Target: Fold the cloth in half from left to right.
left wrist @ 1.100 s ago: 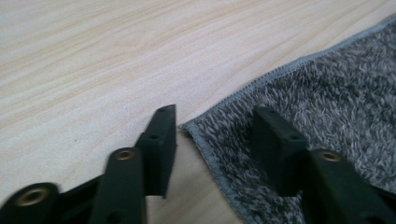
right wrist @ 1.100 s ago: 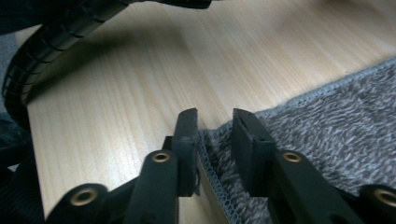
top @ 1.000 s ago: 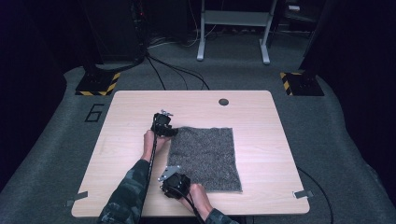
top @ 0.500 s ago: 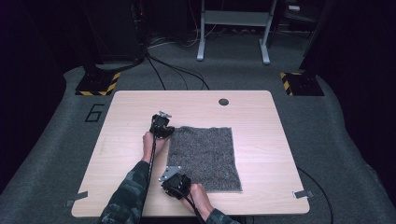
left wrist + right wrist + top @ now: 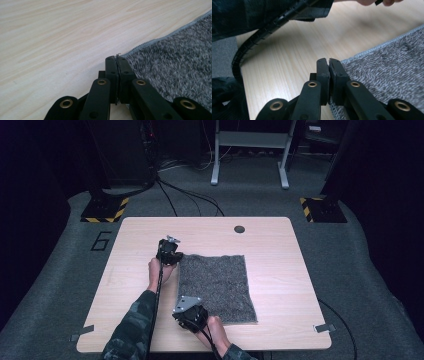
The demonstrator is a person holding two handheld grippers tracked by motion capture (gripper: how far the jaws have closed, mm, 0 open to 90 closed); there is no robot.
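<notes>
A grey fuzzy cloth (image 5: 215,287) lies flat on the light wooden table (image 5: 280,245). At its far left corner my left gripper (image 5: 176,255) is shut. In the left gripper view the jaws (image 5: 117,60) press together on the stitched hem of the cloth (image 5: 175,62). My right gripper (image 5: 186,311) is at the near left corner. Its jaws (image 5: 328,62) are shut on the edge of the cloth (image 5: 387,62), which runs down between them. The left arm's sleeve (image 5: 262,12) and ribbed cable (image 5: 249,45) cross the top of the right gripper view.
A small dark round hole (image 5: 239,229) sits near the table's far edge. Grey tape strips (image 5: 325,327) mark the near corners. On the carpet behind are striped bases (image 5: 105,210) and a white metal frame (image 5: 250,150). Bare tabletop surrounds the cloth.
The left gripper has edged slightly left with the cloth's far corner. The right gripper has hardly moved.
</notes>
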